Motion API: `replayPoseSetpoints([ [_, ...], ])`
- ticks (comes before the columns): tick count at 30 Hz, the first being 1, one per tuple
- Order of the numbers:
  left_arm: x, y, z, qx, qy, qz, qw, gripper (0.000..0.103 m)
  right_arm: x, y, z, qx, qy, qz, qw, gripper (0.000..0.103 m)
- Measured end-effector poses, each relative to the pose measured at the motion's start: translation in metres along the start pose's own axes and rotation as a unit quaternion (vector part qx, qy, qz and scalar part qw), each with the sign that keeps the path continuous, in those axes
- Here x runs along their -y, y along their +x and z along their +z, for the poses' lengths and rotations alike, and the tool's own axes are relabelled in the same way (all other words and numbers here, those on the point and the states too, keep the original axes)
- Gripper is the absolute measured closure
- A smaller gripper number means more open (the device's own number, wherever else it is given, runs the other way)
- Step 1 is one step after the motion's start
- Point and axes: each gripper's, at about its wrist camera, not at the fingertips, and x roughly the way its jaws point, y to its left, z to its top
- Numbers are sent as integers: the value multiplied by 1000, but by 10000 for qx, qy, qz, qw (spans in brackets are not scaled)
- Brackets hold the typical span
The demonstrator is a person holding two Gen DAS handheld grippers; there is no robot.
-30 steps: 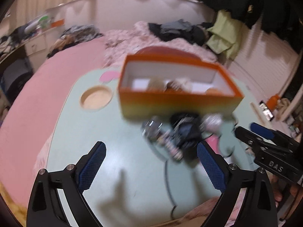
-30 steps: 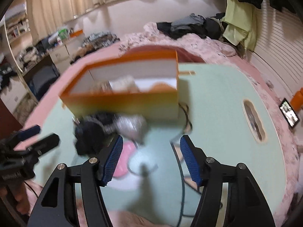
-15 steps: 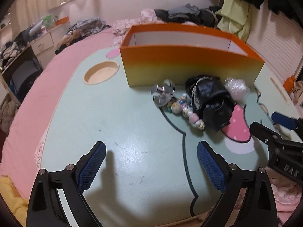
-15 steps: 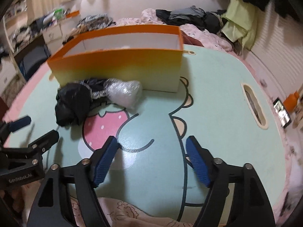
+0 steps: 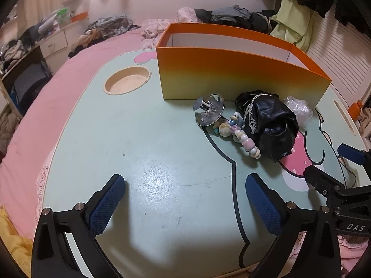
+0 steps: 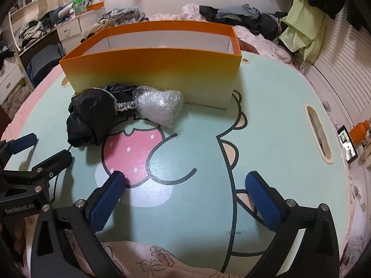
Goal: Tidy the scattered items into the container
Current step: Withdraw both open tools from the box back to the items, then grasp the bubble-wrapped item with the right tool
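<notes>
While both claws hang wide and empty over the near edge of the desk (image 5: 143, 153), the step in hand looks like a pause between picks, with a fresh reach still to be chosen. Four things wait in a row against the front wall of the orange box (image 5: 231, 74): at the left a clear suction hook (image 5: 209, 112) tipped on its rim, then a string of beads (image 5: 238, 134), then a crumpled black cloth (image 5: 271, 125) with lace trim that touches the beads, and at the right a wad of bubble wrap (image 6: 160, 105) touching the cloth. The left claw (image 5: 183, 206) stands fully spread with nothing between its pads; its jaws have just been opening a little further. The right claw (image 6: 184, 202) is equally spread and bare, its jaws having just been opening from about half. The next move probably calls for going forward and down to the nearest thing on each side, hook or beads for the left, wrap for the right, then lifting over the tall wall. What the box holds is hidden. The desk is pale green with a cartoon print, a round cup recess (image 5: 127, 83) at the left and a slot (image 6: 318, 136) at the right; it sits on a pink bed, with clothes heaped beyond.
</notes>
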Motion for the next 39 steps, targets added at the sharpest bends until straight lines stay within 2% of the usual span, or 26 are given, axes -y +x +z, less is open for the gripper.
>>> replayPoseSetpoints([
  [15,0,1,0,4,52,-28,10000,0,-3,-2,0,21,-41,12,10000,0],
  [19,1,1,1,1,74,-54,10000,0,-3,-6,-5,170,-71,245,9995,1],
  [21,2,1,1,19,102,-86,9999,0,-1,-11,-6,298,-14,453,9985,7],
  [23,5,0,0,51,143,-116,9998,0,2,-18,-6,473,72,465,9978,26],
  [27,12,-3,-1,128,258,-252,9993,1,11,-23,-2,628,343,695,9950,38],
  [29,13,-7,-2,182,301,-350,9988,8,17,-23,1,645,463,760,9939,48],
  [31,14,-9,-2,232,315,-381,9985,14,20,-20,6,598,520,811,9935,52],
  [34,13,-12,-3,310,285,-477,9980,24,17,-14,11,449,478,968,9931,64],
  [39,9,-18,-2,462,183,-671,9965,40,8,-9,20,425,300,1096,9926,65],
])
